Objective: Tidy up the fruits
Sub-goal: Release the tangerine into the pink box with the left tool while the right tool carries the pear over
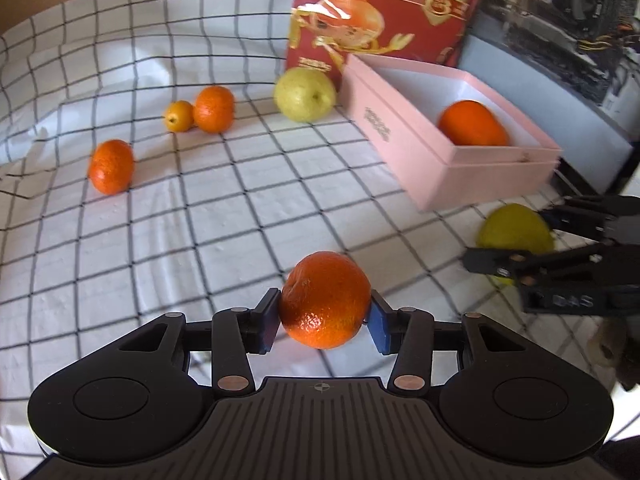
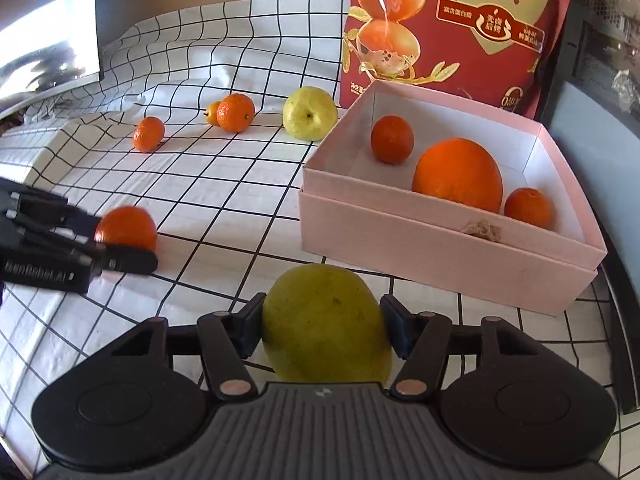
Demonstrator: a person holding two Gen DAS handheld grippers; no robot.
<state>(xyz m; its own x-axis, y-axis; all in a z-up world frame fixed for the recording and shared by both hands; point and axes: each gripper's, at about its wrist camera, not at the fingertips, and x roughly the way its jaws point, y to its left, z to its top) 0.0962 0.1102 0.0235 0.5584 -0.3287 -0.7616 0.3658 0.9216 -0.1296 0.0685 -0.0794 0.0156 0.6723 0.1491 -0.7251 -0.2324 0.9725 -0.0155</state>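
Note:
My left gripper (image 1: 325, 316) is shut on a mandarin (image 1: 325, 300), held just above the checked cloth; it also shows in the right wrist view (image 2: 127, 227). My right gripper (image 2: 323, 328) is shut on a yellow-green pear (image 2: 326, 324), also seen in the left wrist view (image 1: 516, 230). The pink box (image 2: 440, 256) stands to the right and holds a large orange (image 2: 458, 176) and two mandarins (image 2: 392, 140) (image 2: 529, 207). On the cloth lie a second pear (image 2: 310, 113), two mandarins (image 2: 236, 113) (image 2: 149, 134) and a small kumquat (image 2: 213, 113).
A red snack bag (image 2: 448, 20) stands upright behind the pink box. The checked cloth (image 2: 224, 184) is rumpled at the back left. A dark monitor edge (image 2: 48, 52) is at far left, and dark equipment lies right of the box.

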